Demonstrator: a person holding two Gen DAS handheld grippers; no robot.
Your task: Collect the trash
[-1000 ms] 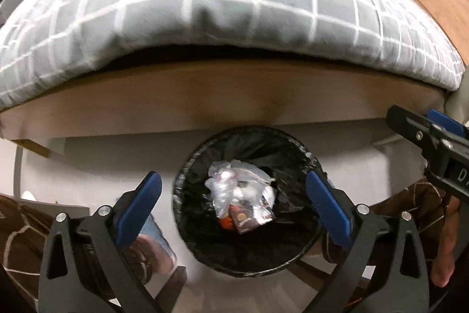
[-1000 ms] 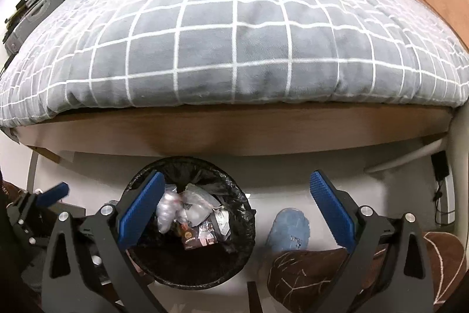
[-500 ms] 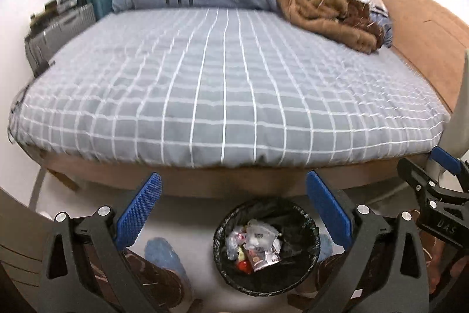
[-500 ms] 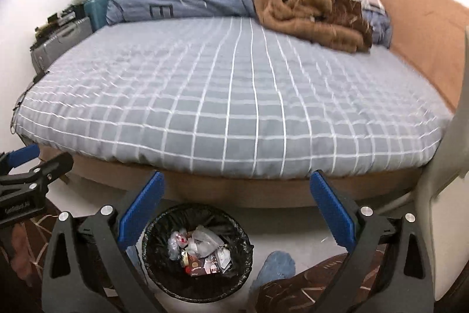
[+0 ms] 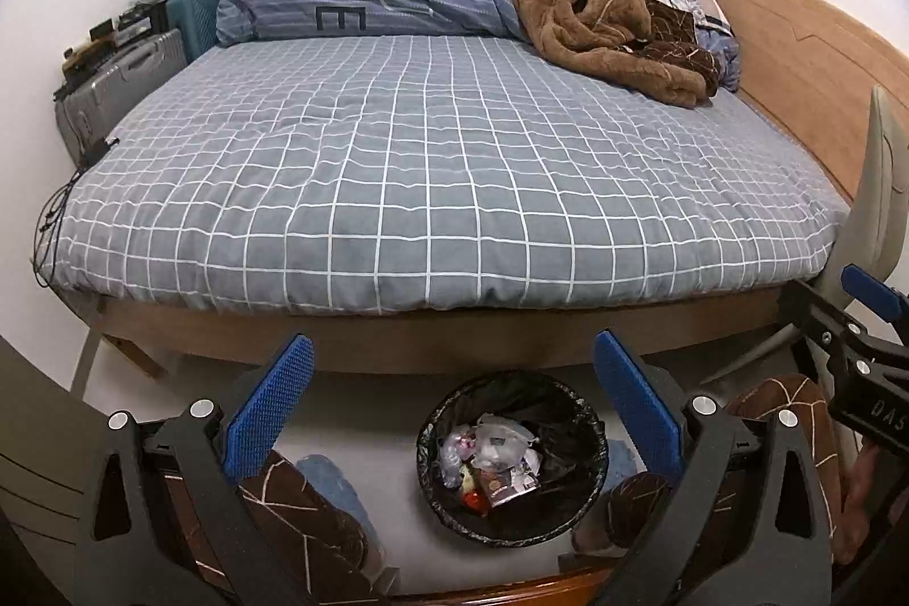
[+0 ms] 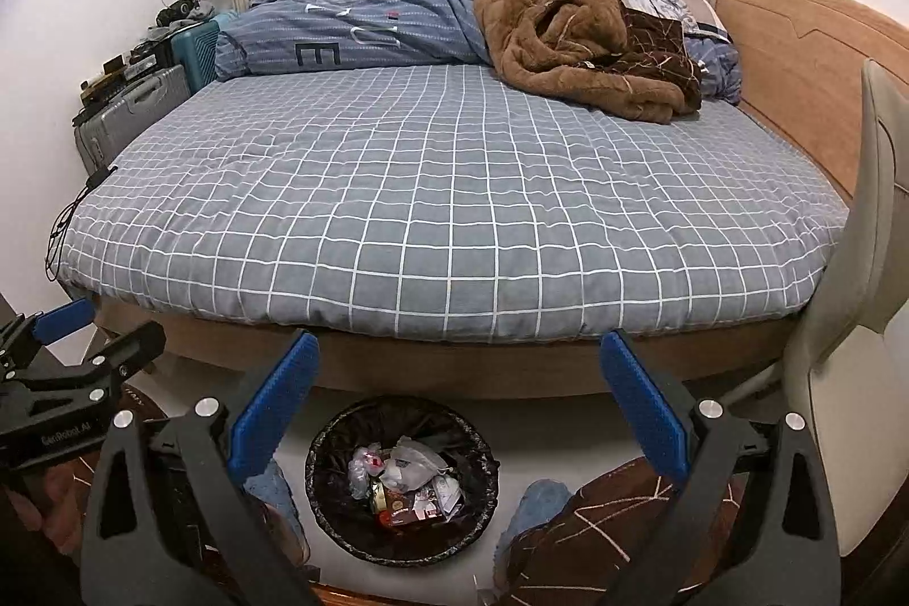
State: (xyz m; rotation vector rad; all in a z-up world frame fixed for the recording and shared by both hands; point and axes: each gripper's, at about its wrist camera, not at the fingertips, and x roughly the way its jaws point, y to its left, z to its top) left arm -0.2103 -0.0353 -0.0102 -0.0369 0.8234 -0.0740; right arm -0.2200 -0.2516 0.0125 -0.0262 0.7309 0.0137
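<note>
Both grippers [image 5: 453,381] higher, farther back

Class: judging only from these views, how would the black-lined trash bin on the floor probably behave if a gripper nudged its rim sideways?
The trash bin would probably slide or tip easily: it holds only crumpled wrappers and plastic, so it looks light. Its black liner looks thin and floppy, so it would likely crumple instead of giving a firm hold. The round base may let it swivel.

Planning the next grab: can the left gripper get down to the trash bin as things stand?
Probably yes. The left gripper is open and empty, and the black-lined trash bin sits on the floor right below, between the person's knees, nothing covering its mouth.
</note>
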